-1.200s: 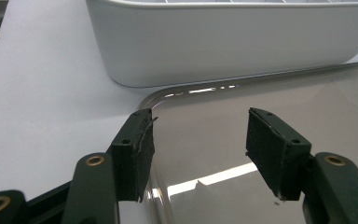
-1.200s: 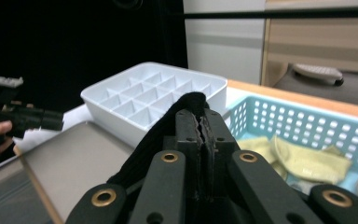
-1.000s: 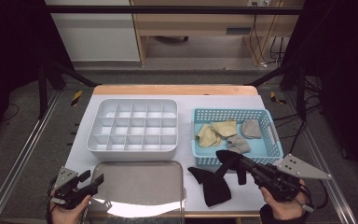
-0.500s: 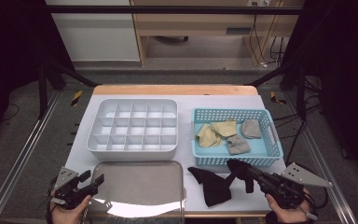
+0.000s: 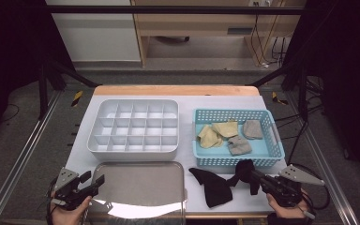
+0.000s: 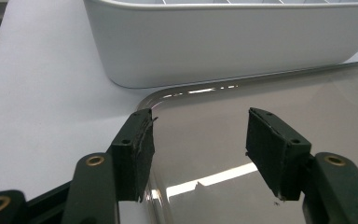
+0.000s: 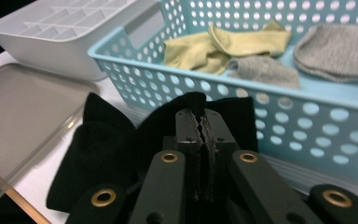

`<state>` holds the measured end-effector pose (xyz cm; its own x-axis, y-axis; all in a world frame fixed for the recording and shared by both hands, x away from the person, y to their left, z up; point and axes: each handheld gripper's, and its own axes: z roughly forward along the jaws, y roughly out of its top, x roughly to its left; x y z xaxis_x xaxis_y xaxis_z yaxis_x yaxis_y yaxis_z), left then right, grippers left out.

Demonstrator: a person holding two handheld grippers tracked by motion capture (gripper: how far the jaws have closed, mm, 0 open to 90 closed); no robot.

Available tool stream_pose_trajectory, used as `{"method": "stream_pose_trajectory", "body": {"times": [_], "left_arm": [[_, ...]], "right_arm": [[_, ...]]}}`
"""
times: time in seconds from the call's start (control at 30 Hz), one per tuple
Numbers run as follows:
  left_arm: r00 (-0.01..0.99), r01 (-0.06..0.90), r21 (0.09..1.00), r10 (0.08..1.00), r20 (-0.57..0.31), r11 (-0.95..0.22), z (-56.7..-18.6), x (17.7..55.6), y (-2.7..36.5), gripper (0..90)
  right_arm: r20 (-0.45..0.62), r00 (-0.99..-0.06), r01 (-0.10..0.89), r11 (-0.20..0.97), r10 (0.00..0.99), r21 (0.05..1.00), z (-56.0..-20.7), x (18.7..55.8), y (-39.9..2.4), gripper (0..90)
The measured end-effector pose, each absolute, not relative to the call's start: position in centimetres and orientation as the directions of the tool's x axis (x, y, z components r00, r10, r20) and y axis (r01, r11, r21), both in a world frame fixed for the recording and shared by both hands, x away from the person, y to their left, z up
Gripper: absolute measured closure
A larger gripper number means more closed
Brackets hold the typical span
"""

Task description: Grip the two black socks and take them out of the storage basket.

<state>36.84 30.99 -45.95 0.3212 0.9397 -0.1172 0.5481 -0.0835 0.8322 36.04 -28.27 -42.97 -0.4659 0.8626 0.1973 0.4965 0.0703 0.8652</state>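
A black sock [image 5: 214, 188] lies on the white table between the metal tray [image 5: 140, 185] and the blue basket [image 5: 238, 161]. Its right end is bunched up at my right gripper [image 5: 251, 176], which is shut on it near the table's front edge. In the right gripper view the jaws [image 7: 201, 122] are pressed together with black sock [image 7: 98, 154] fabric folded over their tips. My left gripper [image 5: 93, 181] stands open at the tray's front left corner. In the left gripper view its pads [image 6: 137, 151] straddle the tray's rim [image 6: 168, 95] with nothing between them.
A white compartment box [image 5: 133, 124] stands behind the tray. The basket holds two yellow socks [image 5: 216, 132] and two grey socks [image 5: 239, 145]. The basket's wall [image 7: 135, 70] rises just beyond my right gripper. The table's wooden edge runs along the front.
My right gripper has sunk and drawn back towards the front edge with the black sock's end in it. The left gripper has stayed where it was.
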Motion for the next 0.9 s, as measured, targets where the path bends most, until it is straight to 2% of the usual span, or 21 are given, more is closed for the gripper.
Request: {"method": "stream_pose_trajectory", "body": {"times": [0.43, 0.7, 0.83, 0.9], "left_arm": [[0.325, 0.549, 0.831, 0.938, -0.119, -0.085, -46.0, 36.8, 30.9, 40.4], [0.325, 0.548, 0.832, 0.938, -0.118, -0.085, -45.9, 36.8, 30.9, 40.4], [0.325, 0.548, 0.832, 0.939, -0.115, -0.088, -45.9, 36.8, 30.9, 40.5], [0.325, 0.549, 0.831, 0.938, -0.118, -0.085, -45.9, 36.8, 30.9, 40.5]], "right_arm": [[0.199, -0.385, 0.579, 0.068, 0.901, 0.812, -46.0, 37.4, -29.5, 86.6], [0.147, -0.336, 0.608, 0.095, 0.930, 0.788, -47.3, 37.9, -29.6, 86.1], [0.125, -0.330, 0.601, 0.106, 0.936, 0.792, -47.5, 38.0, -29.6, 83.7], [0.107, -0.336, 0.583, 0.117, 0.936, 0.804, -47.4, 38.0, -29.6, 79.3]]}}
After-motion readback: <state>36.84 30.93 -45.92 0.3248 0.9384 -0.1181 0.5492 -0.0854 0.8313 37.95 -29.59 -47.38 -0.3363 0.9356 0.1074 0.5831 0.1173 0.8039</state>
